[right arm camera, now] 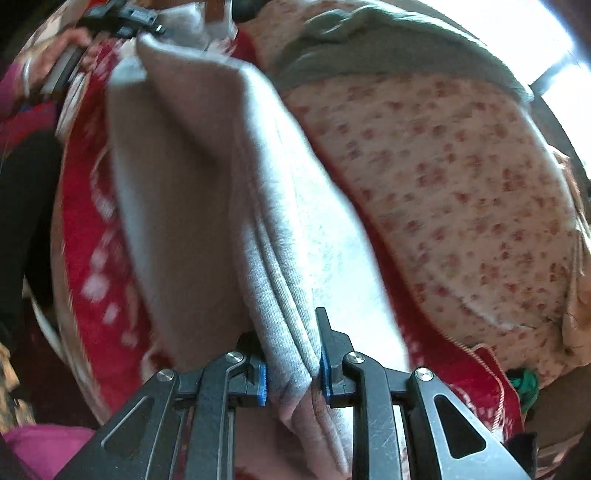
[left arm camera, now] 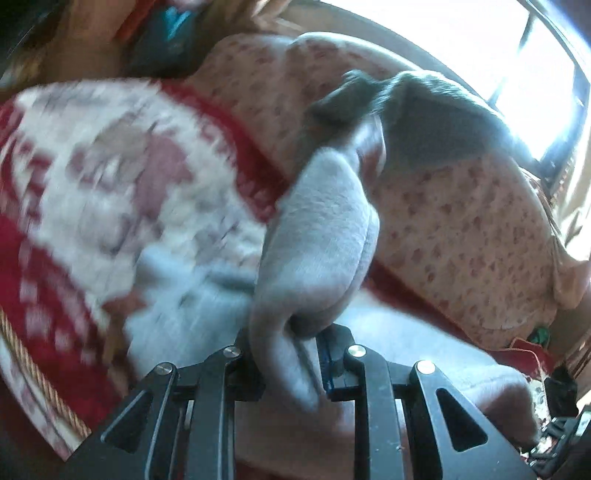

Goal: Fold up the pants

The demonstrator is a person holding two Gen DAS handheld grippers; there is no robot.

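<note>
The light grey pants (left arm camera: 317, 236) hang lifted between both grippers over a red and white patterned blanket (left arm camera: 92, 177). My left gripper (left arm camera: 290, 354) is shut on a bunched fold of the grey fabric. My right gripper (right arm camera: 293, 369) is shut on several stacked layers of the pants (right arm camera: 207, 192), which stretch away to the upper left. There the left gripper (right arm camera: 122, 18) shows in the right wrist view, holding the far end. More grey fabric (left arm camera: 424, 354) lies on the blanket under the left gripper.
A cream cushion with small red flowers (left arm camera: 461, 229) stands behind the blanket, also in the right wrist view (right arm camera: 443, 177). A dark grey cloth (left arm camera: 436, 110) is draped over its top. A bright window (left arm camera: 498, 44) is at the upper right. A green item (right arm camera: 524, 384) lies at the right.
</note>
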